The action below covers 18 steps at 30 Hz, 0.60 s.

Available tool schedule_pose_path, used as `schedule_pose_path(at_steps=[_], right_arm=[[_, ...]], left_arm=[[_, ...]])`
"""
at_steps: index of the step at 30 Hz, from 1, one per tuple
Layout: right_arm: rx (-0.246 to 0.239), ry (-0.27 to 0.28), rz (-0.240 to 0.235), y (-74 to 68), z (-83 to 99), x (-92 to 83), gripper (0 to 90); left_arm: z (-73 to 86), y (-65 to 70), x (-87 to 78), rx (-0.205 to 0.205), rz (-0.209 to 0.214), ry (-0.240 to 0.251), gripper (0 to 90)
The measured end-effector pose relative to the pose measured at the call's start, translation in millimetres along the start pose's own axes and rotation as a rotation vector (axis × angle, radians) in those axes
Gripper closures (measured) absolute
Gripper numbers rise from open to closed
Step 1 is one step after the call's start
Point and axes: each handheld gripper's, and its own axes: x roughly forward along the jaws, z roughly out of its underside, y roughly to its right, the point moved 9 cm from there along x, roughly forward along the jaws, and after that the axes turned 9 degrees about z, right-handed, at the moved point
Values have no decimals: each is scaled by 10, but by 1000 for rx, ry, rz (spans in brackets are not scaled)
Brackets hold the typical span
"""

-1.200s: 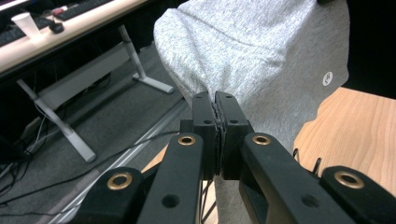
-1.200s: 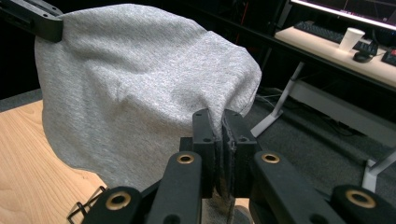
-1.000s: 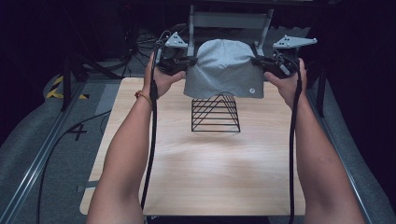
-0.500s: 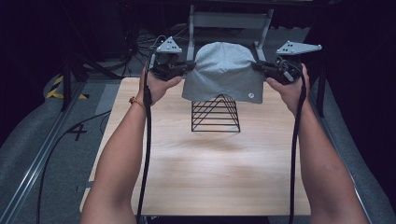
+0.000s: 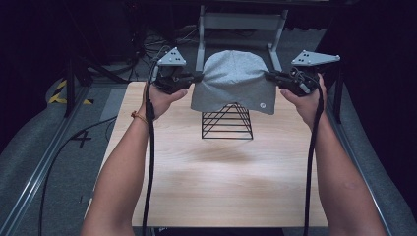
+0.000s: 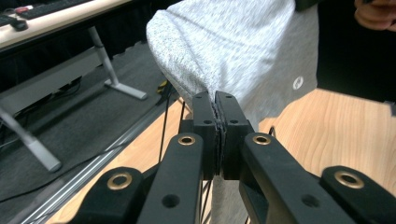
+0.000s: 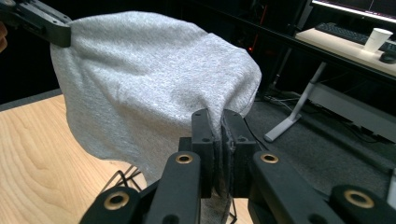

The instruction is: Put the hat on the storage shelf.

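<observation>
A grey cloth garment (image 5: 235, 81) with a small round logo hangs stretched between my two grippers above a black wire rack (image 5: 227, 120) on the wooden table (image 5: 221, 177). My left gripper (image 5: 196, 77) is shut on the garment's left edge; in the left gripper view the jaws (image 6: 216, 105) pinch the grey fabric (image 6: 243, 46). My right gripper (image 5: 269, 76) is shut on its right edge; in the right gripper view the jaws (image 7: 216, 122) clamp the cloth (image 7: 149, 79). The garment's lower hem drapes over the rack's top. The rack's wires (image 7: 122, 179) show under the cloth.
A grey metal stand (image 5: 241, 22) rises behind the table's far edge. Cables (image 5: 64, 142) lie on the floor at the left beside a metal rail. In the right gripper view a desk with a white cup (image 7: 377, 38) stands far off.
Both grippers have moved away from me with the garment, and sunk slightly. The cloth now reaches down over the top of the wire rack.
</observation>
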Motion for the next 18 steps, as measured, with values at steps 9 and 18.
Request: schedule_pose_path(at_steps=[9,18], right_arm=[[-19,-27,-10,-85,217,72,850],[16,-69,-40,-132,568,246,850]], left_arm=[[313,-11,222,-8,-14,-80,881],[563,22,462,-50,23,-92,880]])
